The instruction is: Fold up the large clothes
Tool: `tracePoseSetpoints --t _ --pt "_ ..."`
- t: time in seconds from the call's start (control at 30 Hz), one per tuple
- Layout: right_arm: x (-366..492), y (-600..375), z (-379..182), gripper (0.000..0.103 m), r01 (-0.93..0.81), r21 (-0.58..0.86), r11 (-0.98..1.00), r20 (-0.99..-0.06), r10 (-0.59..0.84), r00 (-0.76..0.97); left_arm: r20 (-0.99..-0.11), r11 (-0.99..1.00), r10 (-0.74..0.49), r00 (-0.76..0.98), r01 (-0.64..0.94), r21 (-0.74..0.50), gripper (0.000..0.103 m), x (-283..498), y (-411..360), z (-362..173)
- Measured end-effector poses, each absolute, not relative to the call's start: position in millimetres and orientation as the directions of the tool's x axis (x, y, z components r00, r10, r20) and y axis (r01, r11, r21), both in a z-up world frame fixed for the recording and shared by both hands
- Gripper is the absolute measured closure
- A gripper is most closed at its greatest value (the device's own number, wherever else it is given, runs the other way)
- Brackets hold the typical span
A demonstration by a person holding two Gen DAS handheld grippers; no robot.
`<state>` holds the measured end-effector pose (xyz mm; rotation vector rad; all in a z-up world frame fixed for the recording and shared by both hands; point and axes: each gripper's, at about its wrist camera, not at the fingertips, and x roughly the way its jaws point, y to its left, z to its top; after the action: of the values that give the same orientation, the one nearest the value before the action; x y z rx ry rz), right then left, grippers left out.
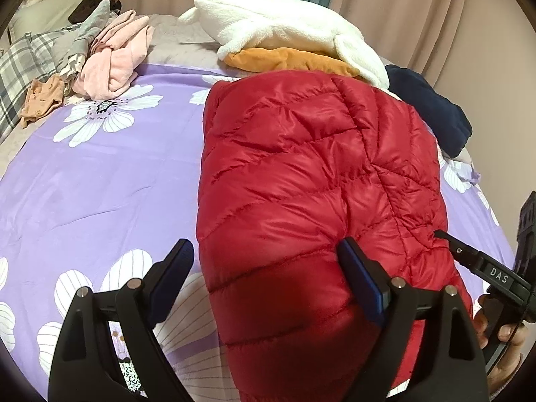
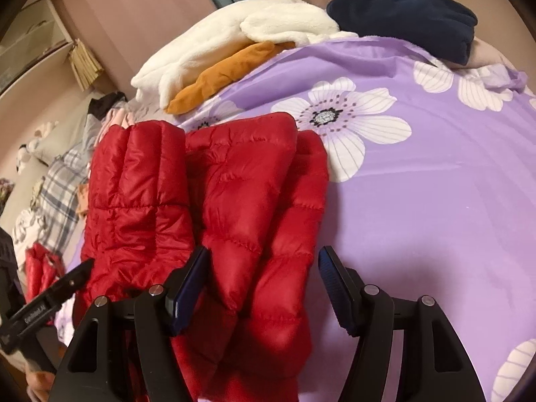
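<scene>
Left wrist view: the left tongs [image 1: 264, 268] stand spread wide and pinch nothing; the near edge of the red puffer jacket [image 1: 318, 174] lies between and under the jaws, folded into a bundle on the bed [image 1: 83, 184]. Past the jacket sit a white fleece [image 1: 284, 33] on an orange garment [image 1: 288, 58], apparently already stacked out of the way.

Right wrist view: the right tongs [image 2: 263, 283] are also parted, the jacket's puffy folded layers [image 2: 214, 201] lying between the jaws without being squeezed, probably let go so the fold settles. The left tongs' tip sits just left, beside the jacket.
</scene>
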<state>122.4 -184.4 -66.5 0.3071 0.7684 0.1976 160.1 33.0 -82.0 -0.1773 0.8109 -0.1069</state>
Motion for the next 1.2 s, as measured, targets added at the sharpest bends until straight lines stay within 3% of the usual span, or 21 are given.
tracePoseSetpoints --t 0.37,0.5,0.67,0.97,1.2 --pt "97 -179 -40 0.037 -0.017 0.191 0.981 -0.592 0.129 0.796 -0.683 0.978 -0.184 0.707 0.061 -0.200 0.027 148 28 -70" --pt "89 -170 -27 0.037 -0.053 0.158 0.986 -0.537 0.131 0.834 -0.679 0.975 -0.209 0.704 0.097 -0.200 0.042 147 23 -70" --pt "94 -154 -24 0.039 -0.152 0.164 0.975 -0.511 0.216 0.832 -0.685 0.979 -0.199 0.701 0.110 -0.173 0.043 150 18 -74" --pt "119 -123 -33 0.064 -0.253 0.168 0.953 -0.536 0.304 0.788 -0.708 0.983 -0.185 0.681 0.145 -0.117 0.043 155 10 -84" --pt "137 -121 -60 0.065 -0.228 0.202 0.952 -0.612 0.305 0.730 -0.723 0.980 -0.198 0.662 0.156 -0.125 0.042 161 11 -91"
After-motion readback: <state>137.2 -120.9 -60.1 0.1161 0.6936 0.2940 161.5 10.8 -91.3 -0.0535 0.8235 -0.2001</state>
